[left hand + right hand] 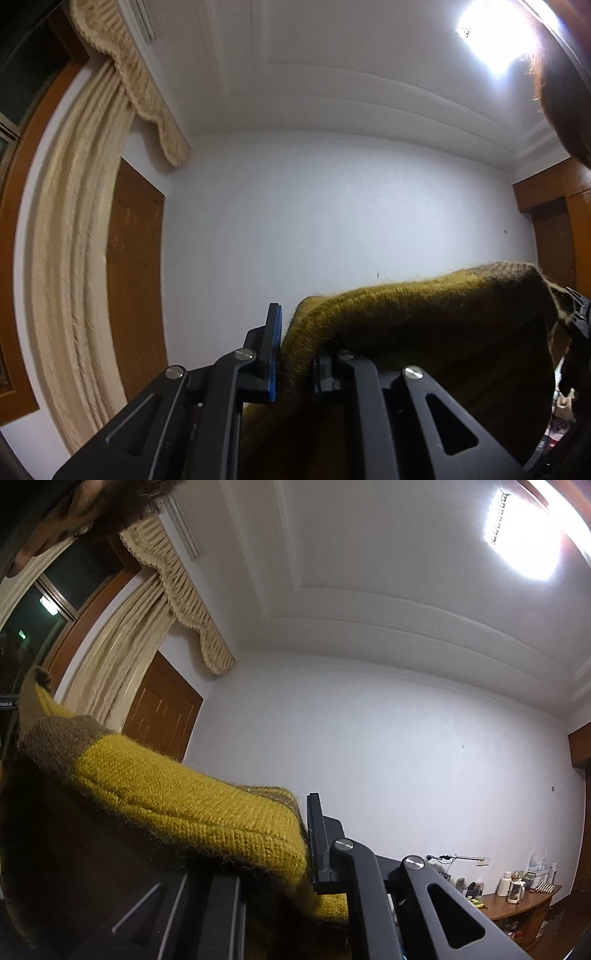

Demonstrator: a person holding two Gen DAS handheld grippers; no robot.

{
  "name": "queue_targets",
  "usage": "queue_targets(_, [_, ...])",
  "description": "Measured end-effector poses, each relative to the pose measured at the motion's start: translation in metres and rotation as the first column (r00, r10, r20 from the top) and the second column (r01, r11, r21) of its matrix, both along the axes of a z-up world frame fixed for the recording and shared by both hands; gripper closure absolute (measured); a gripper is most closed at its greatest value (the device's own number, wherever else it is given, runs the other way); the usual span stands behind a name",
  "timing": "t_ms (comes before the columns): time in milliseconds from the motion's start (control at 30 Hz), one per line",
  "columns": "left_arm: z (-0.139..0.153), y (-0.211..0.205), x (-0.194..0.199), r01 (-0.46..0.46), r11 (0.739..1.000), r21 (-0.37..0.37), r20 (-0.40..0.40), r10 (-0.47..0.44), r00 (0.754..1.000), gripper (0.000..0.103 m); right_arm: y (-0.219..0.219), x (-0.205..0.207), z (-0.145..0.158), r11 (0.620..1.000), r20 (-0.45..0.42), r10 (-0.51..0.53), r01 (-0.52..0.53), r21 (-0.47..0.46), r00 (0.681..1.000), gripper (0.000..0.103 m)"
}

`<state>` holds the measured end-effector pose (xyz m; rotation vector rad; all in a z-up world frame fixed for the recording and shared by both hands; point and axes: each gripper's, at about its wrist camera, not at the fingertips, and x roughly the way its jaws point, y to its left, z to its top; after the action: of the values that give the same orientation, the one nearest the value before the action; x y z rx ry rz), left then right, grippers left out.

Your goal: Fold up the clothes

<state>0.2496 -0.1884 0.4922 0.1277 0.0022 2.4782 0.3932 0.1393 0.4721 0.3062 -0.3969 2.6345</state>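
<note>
Aloft, left gripper (295,354) pinches the mustard knit sweater (424,332) at lower centre; right gripper (295,849) likewise clamped on its edge, lower centre.

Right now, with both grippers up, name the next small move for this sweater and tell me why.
Probably lower both grippers together toward the folding surface. The left gripper and right gripper each pinch an edge of the mustard knit sweater, which spans between them, and both cameras face wall and ceiling, so the garment hangs high with no surface in view.
</note>
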Motion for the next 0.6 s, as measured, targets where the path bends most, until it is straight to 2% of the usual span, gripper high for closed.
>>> queue_targets(67, [-0.011, 0.011, -0.012, -0.003, 0.999, -0.043, 0.043, 0.005, 0.999, 0.083, 0.003, -0.008, -0.006, 1.0, 0.033, -0.018, 0.018, -0.007, 0.999, 0.094])
queue_targets(167, [-0.035, 0.031, -0.04, 0.005, 0.994, -0.113, 0.137, 0.011, 0.99, 0.083, 0.016, -0.04, -0.032, 0.997, 0.148, -0.041, 0.05, -0.057, 0.988, 0.094])
queue_targets(233, [-0.06, 0.046, -0.068, 0.02, 0.988, -0.156, 0.223, 0.015, 0.975, 0.083, 0.026, -0.069, -0.058, 0.992, 0.246, -0.042, 0.07, -0.107, 0.968, 0.094])
queue_targets(400, [-0.138, 0.081, -0.149, 0.056, 0.975, -0.214, 0.435, 0.044, 0.899, 0.083, 0.057, -0.14, -0.134, 0.961, 0.452, 0.006, 0.12, -0.25, 0.892, 0.094])
queue_targets(533, [-0.199, 0.116, -0.201, 0.074, 0.962, -0.261, 0.529, 0.078, 0.845, 0.083, 0.084, -0.191, -0.197, 0.929, 0.569, 0.015, 0.199, -0.312, 0.822, 0.094])
queue_targets(600, [-0.226, 0.132, -0.223, 0.083, 0.955, -0.284, 0.568, 0.098, 0.817, 0.083, 0.101, -0.202, -0.232, 0.912, 0.62, 0.018, 0.24, -0.331, 0.785, 0.094])
